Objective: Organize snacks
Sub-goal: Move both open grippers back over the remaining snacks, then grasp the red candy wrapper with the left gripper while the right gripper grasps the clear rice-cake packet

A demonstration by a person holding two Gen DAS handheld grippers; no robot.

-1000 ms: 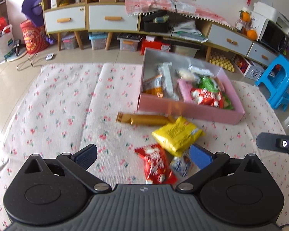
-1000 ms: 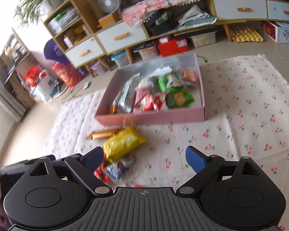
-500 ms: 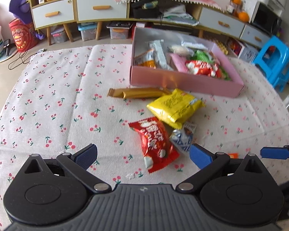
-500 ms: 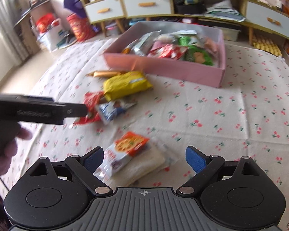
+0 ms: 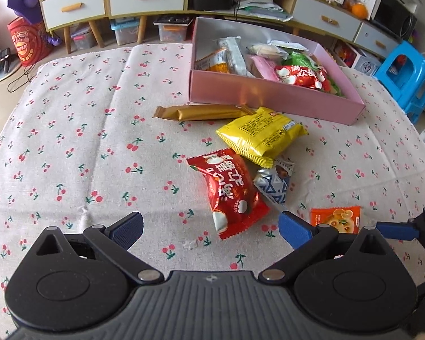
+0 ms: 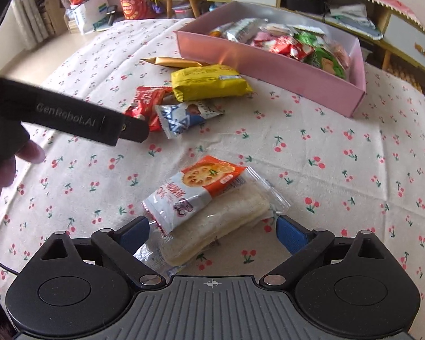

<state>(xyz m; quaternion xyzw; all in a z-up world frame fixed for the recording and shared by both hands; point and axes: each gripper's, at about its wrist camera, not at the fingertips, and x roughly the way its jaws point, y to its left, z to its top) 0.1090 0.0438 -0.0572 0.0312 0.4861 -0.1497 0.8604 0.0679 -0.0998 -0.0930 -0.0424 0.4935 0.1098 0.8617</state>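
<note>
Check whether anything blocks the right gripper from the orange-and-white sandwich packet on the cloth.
Nothing visible does. The right gripper is open, and the orange-and-white sandwich packet already lies on the cherry-print cloth between its blue fingers.

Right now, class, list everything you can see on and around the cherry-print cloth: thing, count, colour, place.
Pink box: one, far side of cloth, full of mixed snacks.
Gold bar: one, against the box front.
Yellow packet: one, beside the gold bar.
Red packet: one, mid cloth.
Blue-and-white packet: one, beside the red packet.
Orange-and-white packet: one, atop a clear-wrapped pale snack.
Blue stool: one, right of cloth.
Left tongs: open, empty.
Right tongs: open, around the nearest snacks.
</note>
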